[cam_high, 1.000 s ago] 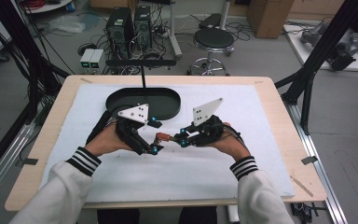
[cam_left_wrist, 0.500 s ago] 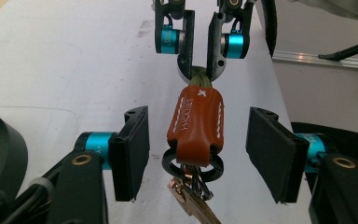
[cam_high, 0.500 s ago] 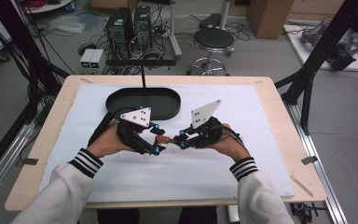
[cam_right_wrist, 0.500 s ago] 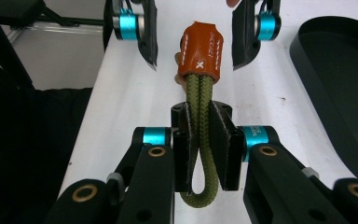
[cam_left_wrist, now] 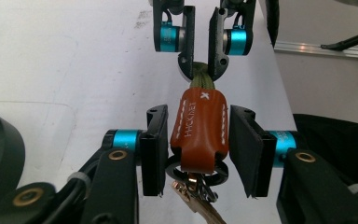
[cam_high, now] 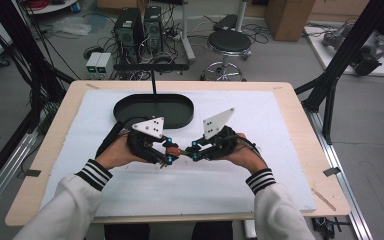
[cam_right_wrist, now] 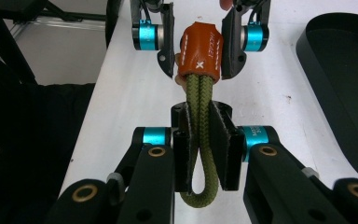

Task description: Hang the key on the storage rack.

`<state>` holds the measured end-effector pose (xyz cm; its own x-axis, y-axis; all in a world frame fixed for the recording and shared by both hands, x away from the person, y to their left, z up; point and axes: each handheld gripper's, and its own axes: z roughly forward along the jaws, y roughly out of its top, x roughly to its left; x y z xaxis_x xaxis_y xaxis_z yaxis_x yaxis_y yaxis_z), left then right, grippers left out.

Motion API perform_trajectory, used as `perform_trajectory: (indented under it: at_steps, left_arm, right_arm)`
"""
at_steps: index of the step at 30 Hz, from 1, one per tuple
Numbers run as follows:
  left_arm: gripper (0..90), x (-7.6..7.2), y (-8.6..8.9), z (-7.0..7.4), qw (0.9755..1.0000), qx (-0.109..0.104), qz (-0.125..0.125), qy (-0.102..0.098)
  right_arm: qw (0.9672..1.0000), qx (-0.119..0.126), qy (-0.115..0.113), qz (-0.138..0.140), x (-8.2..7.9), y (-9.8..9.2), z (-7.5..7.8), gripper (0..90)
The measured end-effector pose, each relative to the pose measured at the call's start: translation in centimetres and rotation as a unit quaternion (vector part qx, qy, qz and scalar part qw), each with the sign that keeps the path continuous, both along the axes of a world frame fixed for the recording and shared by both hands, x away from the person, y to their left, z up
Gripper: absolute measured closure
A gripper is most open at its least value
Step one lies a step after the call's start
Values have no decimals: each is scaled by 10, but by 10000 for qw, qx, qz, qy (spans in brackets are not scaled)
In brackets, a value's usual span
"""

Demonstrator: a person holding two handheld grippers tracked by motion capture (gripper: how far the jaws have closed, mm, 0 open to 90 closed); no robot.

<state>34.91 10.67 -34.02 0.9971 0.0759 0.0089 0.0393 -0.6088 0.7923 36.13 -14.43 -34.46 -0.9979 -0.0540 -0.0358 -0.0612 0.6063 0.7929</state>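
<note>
Your left gripper (cam_left_wrist: pixel 200 149) has just been closing around the orange leather key fob (cam_left_wrist: pixel 199 126), its pads near the leather but not yet clearly pressing. Your right gripper (cam_right_wrist: pixel 200 154) pinches the fob's green cord loop (cam_right_wrist: pixel 200 154), holding it above the white desk (cam_high: pixel 230 185). Finish closing before you let go.

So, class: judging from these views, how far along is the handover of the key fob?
Done: the right tongs are shut on the olive-green cord loop. In hand: the left tongs have just been closing around the orange leather key fob, with a gap showing on one side. Left: a firm grip, then perhaps the black oval tray.
</note>
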Motion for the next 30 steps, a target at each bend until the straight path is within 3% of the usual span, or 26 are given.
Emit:
perform_trajectory:
  at_steps: [7, 13, 16, 17, 18, 19, 20, 22, 27, 30]
  left_arm:
    - [641, -1, -1, -1, 9999, 127, -66, -95]
    - [647, -3, 0, 1, 9999, 49, -58, -120]
    - [650, -5, 0, 2, 9997, 42, -79, -228]
    - [650, -5, 1, 3, 9997, 69, -59, -245]
    - [650, -5, 2, 3, 9997, 29, -33, -228]
    - [651, -5, 2, 3, 9998, 3, 0, -224]
    - [651, -4, 3, 4, 9997, 17, -4, -241]
    - [652, -3, 5, 5, 9998, -4, 27, -220]
    - [653, -2, 13, 7, 9991, -207, 268, -251]
    - [654, -1, 20, 9, 9981, -308, 459, -276]
  right_arm:
    - [10000, -63, -9, 13, 0, 2, -2, 796]
    - [10000, -16, 38, 15, 1, 2, -2, 793]
    - [10000, 24, 18, 95, 0, 1, -1, 763]
    - [10000, 55, 8, 64, 0, 1, -1, 632]
    - [9998, 152, -51, -132, -1, 1, -1, 413]
    - [9992, 227, -45, -320, -1, 1, -2, 251]
    - [9984, 266, -41, -500, -2, 1, -3, 142]
    - [9965, 324, -35, -773, -2, 1, -3, 6]
    - [9927, 562, -26, -1064, -6, -11, -2, 3]
    - [9871, 767, -105, -1398, -9, -25, -3, 3]
